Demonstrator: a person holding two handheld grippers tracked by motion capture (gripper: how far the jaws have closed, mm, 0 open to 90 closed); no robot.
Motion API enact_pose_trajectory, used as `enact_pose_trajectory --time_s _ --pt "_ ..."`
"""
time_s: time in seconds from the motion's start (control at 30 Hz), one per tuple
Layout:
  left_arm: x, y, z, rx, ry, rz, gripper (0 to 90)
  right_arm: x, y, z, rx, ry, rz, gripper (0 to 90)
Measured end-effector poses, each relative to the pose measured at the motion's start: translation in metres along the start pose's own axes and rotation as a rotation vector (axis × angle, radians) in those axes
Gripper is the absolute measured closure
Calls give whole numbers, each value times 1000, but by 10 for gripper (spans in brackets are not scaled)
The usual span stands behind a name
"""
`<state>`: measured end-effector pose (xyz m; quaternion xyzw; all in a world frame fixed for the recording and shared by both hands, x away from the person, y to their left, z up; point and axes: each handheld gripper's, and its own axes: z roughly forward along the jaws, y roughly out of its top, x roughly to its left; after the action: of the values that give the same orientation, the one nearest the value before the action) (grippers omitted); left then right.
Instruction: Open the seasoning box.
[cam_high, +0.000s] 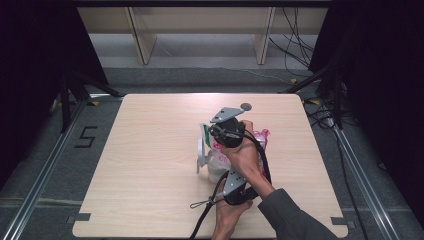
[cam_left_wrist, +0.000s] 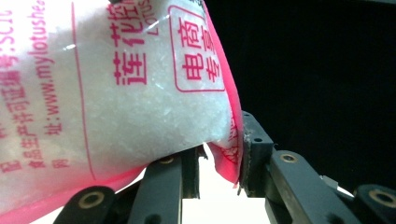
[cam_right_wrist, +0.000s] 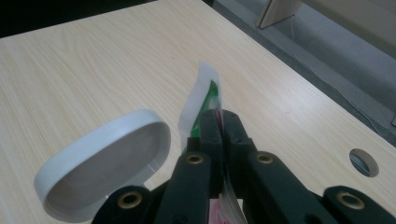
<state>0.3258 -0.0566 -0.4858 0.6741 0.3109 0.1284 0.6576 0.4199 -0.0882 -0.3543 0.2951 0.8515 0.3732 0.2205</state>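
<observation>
Two grippers hold sugar bag (cam_left_wrist: 116, 102) upright, torn top strip (cam_right_wrist: 205, 95) uppermost.

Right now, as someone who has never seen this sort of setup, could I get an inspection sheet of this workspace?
Surface: pale wooden table with a round hole near its far edge.
Job's things: clear bag of white crystals with red print, held up between both grippers; white round container beside it.
Clutter: nothing seen.
Grippers: left gripper pinches the bag's lower corner; right gripper is shut on the bag's top strip.
Cables: black cable trails off the near edge; more cables lie on the floor at the back.
Surroundings: grey floor, wooden frame legs behind, dark curtains at the sides.
</observation>
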Motion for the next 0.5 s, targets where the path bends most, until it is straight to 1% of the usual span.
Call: enact_pose_trajectory --time_s 0.07,0.1,0.13,0.23,0.27,0.3,0.33,0.37,0.4,0.43,0.5 --pt "0 0 0 -3 -2 0 728 -1 1 -1 -1 7 -8 898" --pt "0 0 0 -1 -1 0 728 0 0 0 -7 -3 4 898" --pt "0 0 0 -1 -1 0 728 -1 0 0 -8 -3 -6 898" --pt "0 0 0 -2 -1 1 728 -1 0 -1 -9 -2 7 898" --pt "0 0 0 1 0 1 729 -2 1 -1 -16 -1 -13 898" --pt "0 0 0 1 -1 1 729 -2 0 -2 -17 -2 -12 898" --pt "0 0 0 -1 -4 -1 729 -2 0 -1 -25 -11 -27 898" --pt "0 0 0 1 -2 0 729 -1 0 -1 -7 -1 -21 898" --pt "0 0 0 0 -2 0 728 0 -1 0 -7 -3 -12 899" --pt "0 0 0 2 0 1 729 -1 0 -1 1 3 -21 899" --pt "1 -1 1 -2 2 -2 729 0 0 -2 -11 -6 4 898"
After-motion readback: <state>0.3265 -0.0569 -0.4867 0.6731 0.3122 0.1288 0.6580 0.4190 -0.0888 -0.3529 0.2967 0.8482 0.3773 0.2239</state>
